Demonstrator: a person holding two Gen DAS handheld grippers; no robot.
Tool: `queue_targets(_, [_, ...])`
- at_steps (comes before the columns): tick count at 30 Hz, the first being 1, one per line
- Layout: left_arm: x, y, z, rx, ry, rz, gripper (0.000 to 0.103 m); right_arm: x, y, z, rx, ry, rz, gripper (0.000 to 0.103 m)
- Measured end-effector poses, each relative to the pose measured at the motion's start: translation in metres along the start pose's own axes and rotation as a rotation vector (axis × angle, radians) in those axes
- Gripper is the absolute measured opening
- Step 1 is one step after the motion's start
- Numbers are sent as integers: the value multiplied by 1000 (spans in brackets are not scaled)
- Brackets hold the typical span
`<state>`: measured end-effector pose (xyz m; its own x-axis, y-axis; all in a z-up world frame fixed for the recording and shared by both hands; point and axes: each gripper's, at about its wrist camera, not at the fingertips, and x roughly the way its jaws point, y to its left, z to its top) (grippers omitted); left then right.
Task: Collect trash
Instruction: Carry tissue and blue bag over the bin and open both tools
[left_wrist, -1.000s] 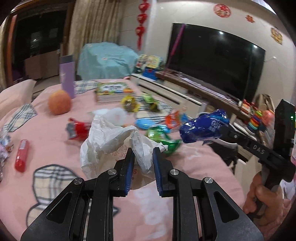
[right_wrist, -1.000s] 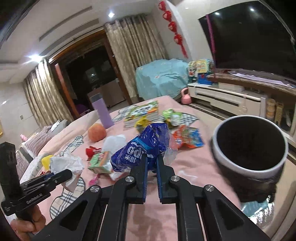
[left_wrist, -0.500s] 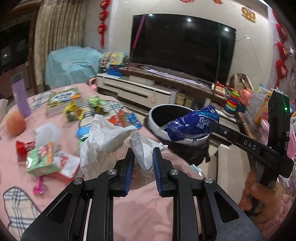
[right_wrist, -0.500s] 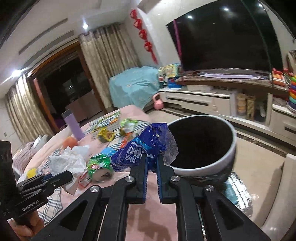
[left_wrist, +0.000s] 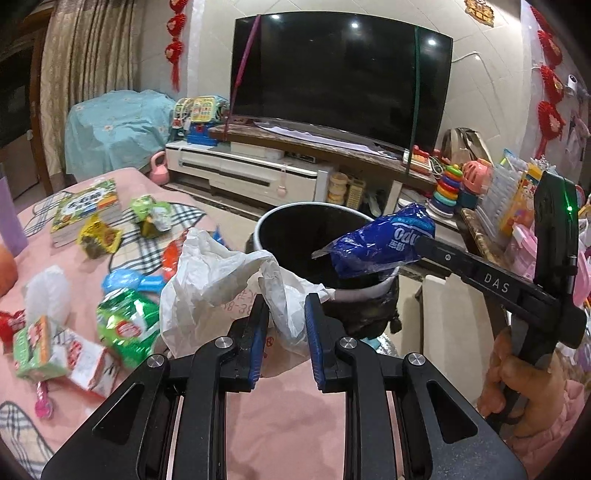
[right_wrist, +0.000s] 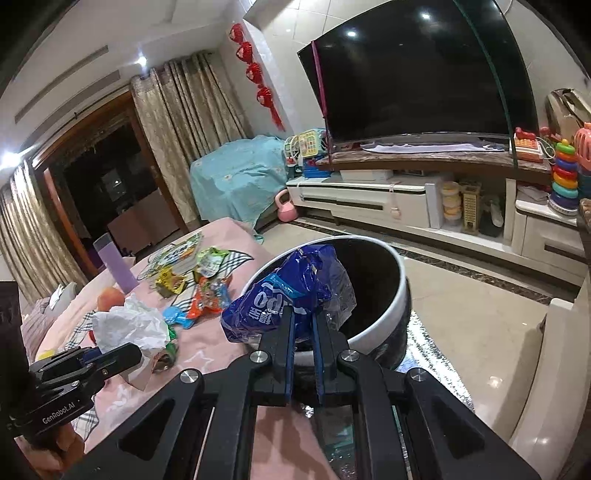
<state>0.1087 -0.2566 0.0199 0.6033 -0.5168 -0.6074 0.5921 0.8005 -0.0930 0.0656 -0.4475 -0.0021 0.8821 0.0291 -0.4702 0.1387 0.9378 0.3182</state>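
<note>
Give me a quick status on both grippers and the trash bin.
Left gripper shut on white plastic bag, beside the bin. Right gripper shut on blue wrapper, held over trash bin mouth. Bin opening unobstructed.

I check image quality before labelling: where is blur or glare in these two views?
Left wrist view: motion blur on the green packet and nearby wrappers; ceiling lights reflect in the TV. Right wrist view: mostly sharp, with TV reflections and fisheye bending.
</note>
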Motion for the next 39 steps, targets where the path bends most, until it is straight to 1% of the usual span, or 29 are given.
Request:
queue_targets(5, [17, -13, 16, 36, 5, -24, 19, 9, -10, 11, -26, 13, -25, 9])
queue_targets(9, [33, -19, 31, 45, 17, -52, 19, 19, -19, 22, -40, 32, -37, 9])
queue_targets(16, [73, -27, 48, 47, 78, -93, 19, 36, -30, 38, -73, 78, -63, 9])
queue_targets(25, [108, -32, 53, 47, 143, -102, 19, 55, -37, 46, -110, 124, -71, 9])
queue_targets(35, [124, -32, 52, 58, 189, -104, 20, 72, -40, 49, -134, 178, -80, 10])
queue_targets(39, [128, -32, 51, 65, 205, -102, 20, 78, -42, 49, -140, 201, -77, 12])
